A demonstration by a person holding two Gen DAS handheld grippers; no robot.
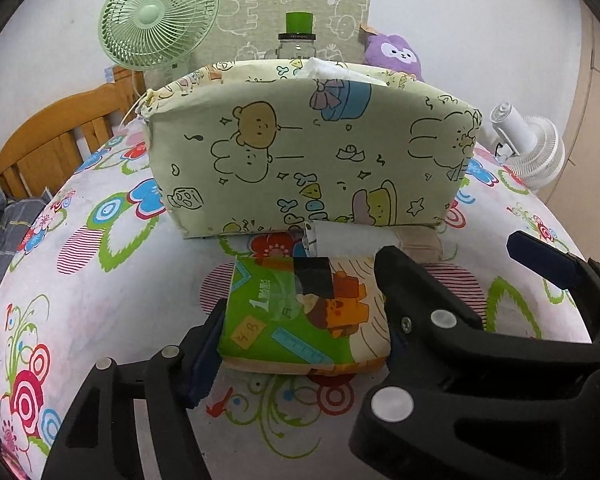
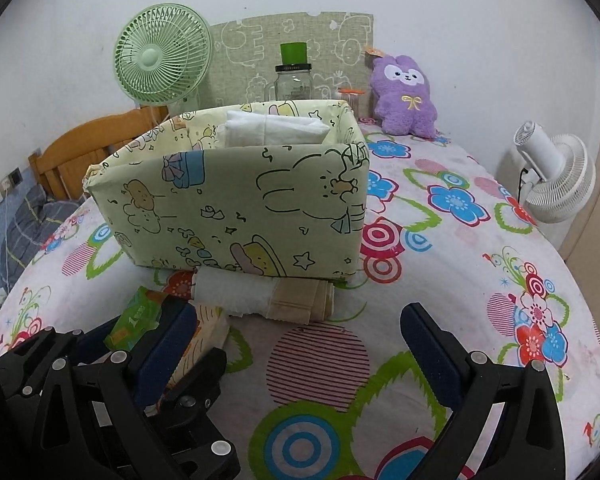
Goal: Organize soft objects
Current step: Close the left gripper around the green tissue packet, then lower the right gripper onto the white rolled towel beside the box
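A green and cream tissue pack lies flat on the flowered tablecloth, and my left gripper is shut on it, a pad pressed to each side. Just behind it lies a rolled white towel with a beige band, against the pale green fabric box. Folded white cloth sits inside the box. My right gripper stands open over bare tablecloth to the right of the pack, with nothing between its fingers. A purple plush toy leans against the back wall.
A green fan and a glass jar with a green lid stand behind the box. A white fan stands past the table's right edge. A wooden bed frame is at the left.
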